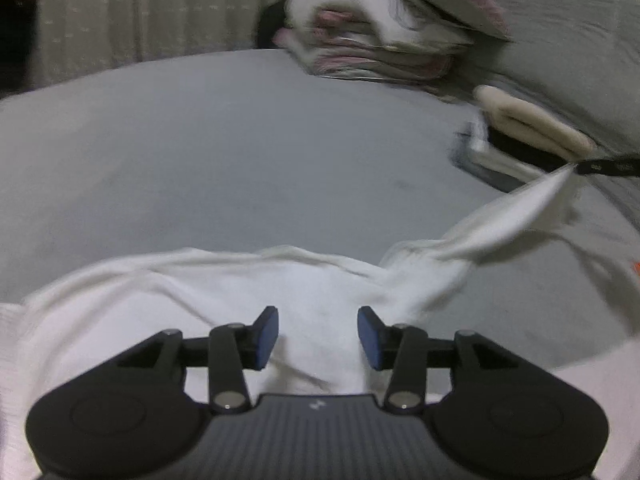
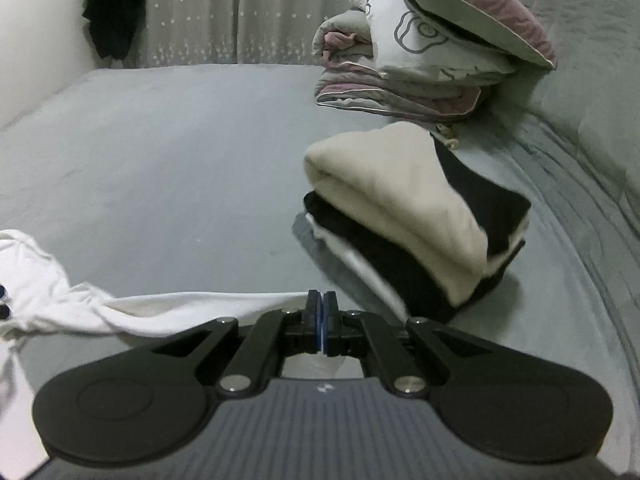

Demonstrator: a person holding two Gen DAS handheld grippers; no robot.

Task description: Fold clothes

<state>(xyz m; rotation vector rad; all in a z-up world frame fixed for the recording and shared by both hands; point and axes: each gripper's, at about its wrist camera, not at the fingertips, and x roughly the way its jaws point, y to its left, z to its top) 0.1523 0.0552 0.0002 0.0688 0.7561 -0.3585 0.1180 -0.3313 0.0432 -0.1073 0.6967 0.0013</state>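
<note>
Looks like the spreading-out step: the right gripper (image 2: 321,322) is pinched tight on a sleeve or corner of the white shirt (image 1: 240,304) and has it pulled out to the side, while the left gripper (image 1: 318,338) hovers with its jaws wide apart over the bunched middle, holding nothing. My guess for the next move is laying that end flat on the grey bed (image 2: 180,140) and having the left pin the body. The pile of folded clothes (image 2: 408,216) sits near the stretched end, with bedding (image 2: 400,64) stacked further back, so room on that side is tight.
</note>
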